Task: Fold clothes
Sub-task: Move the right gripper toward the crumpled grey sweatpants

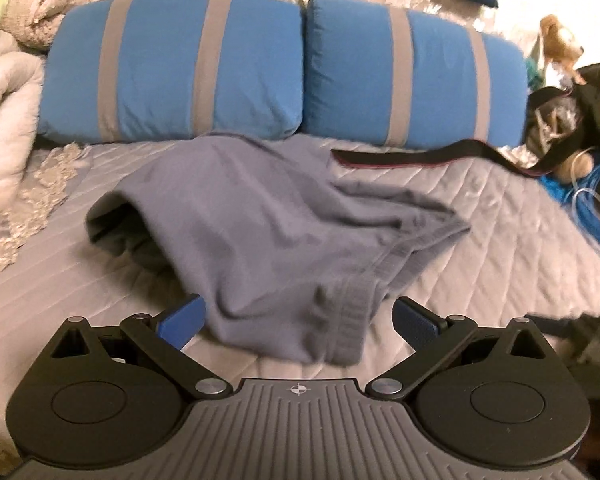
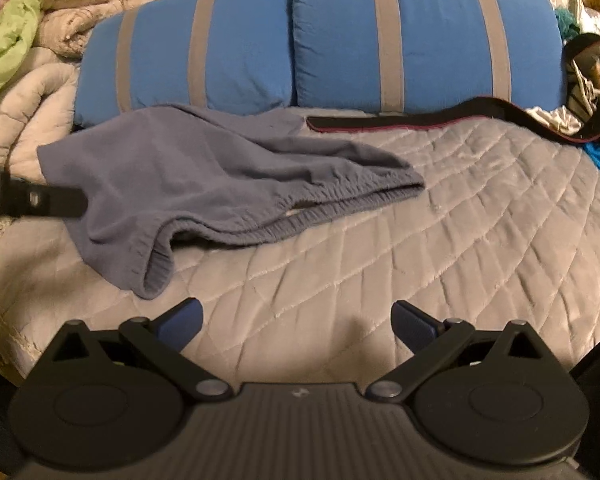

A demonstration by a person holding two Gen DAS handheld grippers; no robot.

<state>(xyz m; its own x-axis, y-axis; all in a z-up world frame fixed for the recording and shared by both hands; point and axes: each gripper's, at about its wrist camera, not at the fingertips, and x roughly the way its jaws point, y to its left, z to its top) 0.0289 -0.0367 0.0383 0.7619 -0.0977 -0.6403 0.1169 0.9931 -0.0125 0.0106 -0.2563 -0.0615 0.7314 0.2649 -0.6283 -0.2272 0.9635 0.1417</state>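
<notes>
A grey-blue garment [image 1: 260, 220] with an elastic waistband [image 2: 300, 212] lies crumpled on the grey quilted bedspread [image 2: 480, 220], in front of the pillows. My left gripper [image 1: 299, 320] is open, its blue pads [image 1: 184, 320] standing wide on either side of the garment's near ribbed edge, not pressing it. My right gripper [image 2: 296, 322] is open over bare quilt, a little to the right of and nearer than the garment [image 2: 220, 172]. In the right wrist view, a black part of the left gripper [image 2: 40, 200] shows at the garment's left edge.
Two blue pillows with grey stripes [image 1: 180, 68] [image 2: 420, 40] line the back. A black strap [image 2: 420, 120] lies before the right pillow. Bunched blankets [image 2: 28, 100] and a green cloth [image 2: 28, 20] pile up at left. Blue cable [image 1: 596, 216], a bag [image 1: 572, 108] and a plush toy [image 1: 560, 40] crowd the right.
</notes>
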